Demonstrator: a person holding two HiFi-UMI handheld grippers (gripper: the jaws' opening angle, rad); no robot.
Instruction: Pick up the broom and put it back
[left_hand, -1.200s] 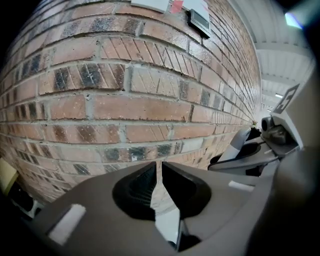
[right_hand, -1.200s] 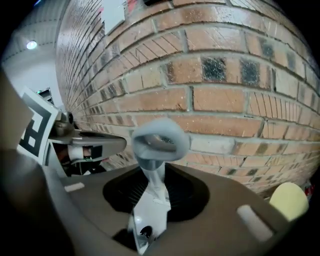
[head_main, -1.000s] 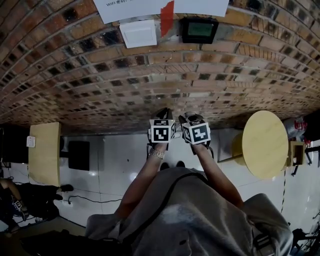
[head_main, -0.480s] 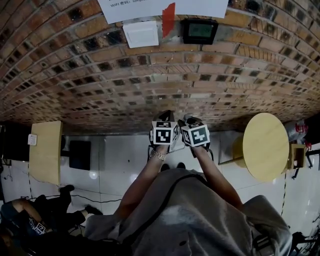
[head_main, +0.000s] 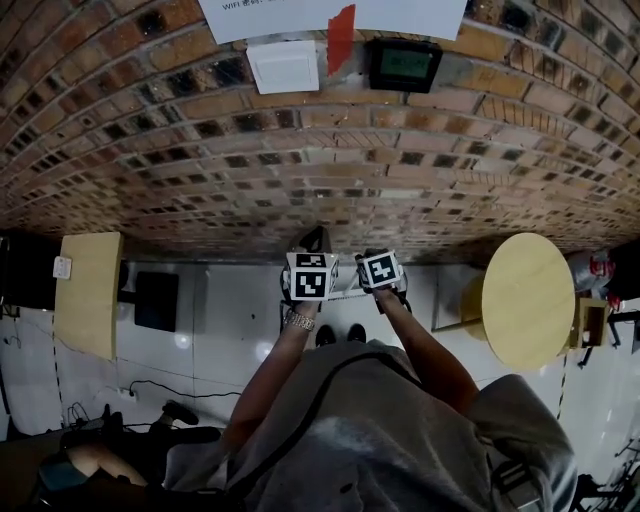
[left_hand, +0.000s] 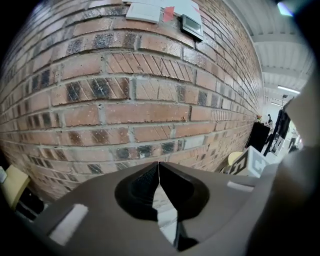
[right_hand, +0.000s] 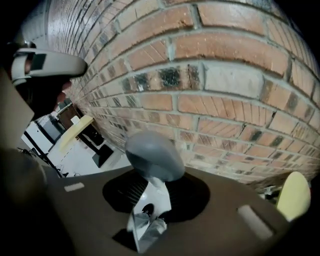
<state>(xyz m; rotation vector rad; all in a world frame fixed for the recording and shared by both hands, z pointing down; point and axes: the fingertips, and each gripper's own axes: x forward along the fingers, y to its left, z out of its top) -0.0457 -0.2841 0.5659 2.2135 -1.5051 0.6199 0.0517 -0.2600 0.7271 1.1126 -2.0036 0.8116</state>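
Note:
In the right gripper view the broom's rounded grey handle cap stands up between the jaws of my right gripper, and a pale shaft runs down from it toward the white floor. The jaws are shut on that handle. The broom's head is hidden. My left gripper is shut, its tips meeting in a thin line with nothing between them, and it faces the brick wall. In the head view both marker cubes, left and right, sit side by side close to the foot of the wall.
A round yellow table stands to the right and a rectangular wooden table to the left, with a black box beside it. The wall bears a white panel and a black device. Another person's legs lie at lower left.
Both grippers have dropped lower along the wall, the right one more, and the left has shifted slightly left. The person at lower left has moved.

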